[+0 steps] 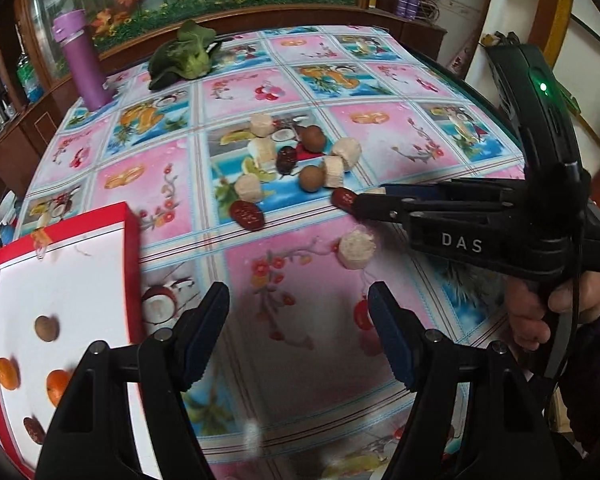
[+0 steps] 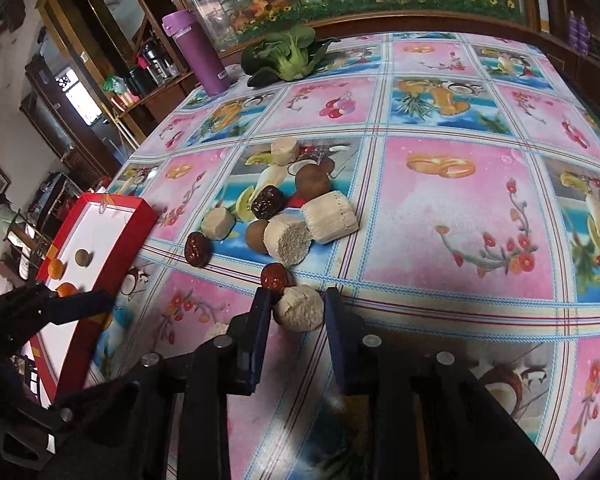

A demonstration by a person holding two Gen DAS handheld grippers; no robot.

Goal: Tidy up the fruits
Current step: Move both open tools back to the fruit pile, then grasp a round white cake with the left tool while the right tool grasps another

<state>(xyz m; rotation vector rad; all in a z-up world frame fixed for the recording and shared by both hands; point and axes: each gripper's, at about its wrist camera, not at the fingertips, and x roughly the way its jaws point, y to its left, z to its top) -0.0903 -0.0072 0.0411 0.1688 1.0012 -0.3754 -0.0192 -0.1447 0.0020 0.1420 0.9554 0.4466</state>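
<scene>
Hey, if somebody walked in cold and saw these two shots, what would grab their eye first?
Probably the loud fruit-print tablecloth, with a scatter of pale cane chunks, red dates and brown fruits mid-table. Next, the right claw, open around one pale chunk. To the left sits a red-rimmed tray already holding a few fruits.

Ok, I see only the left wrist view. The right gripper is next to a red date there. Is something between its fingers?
Observer: Yes, a pale round piece sits between the fingers of the right gripper. I cannot tell whether they press it.
Operator: And the date?
Observer: The red date lies against that piece, at one fingertip.
Operator: Where is my left gripper?
Observer: The left gripper is at the rim of the red box, near an orange fruit.
</scene>
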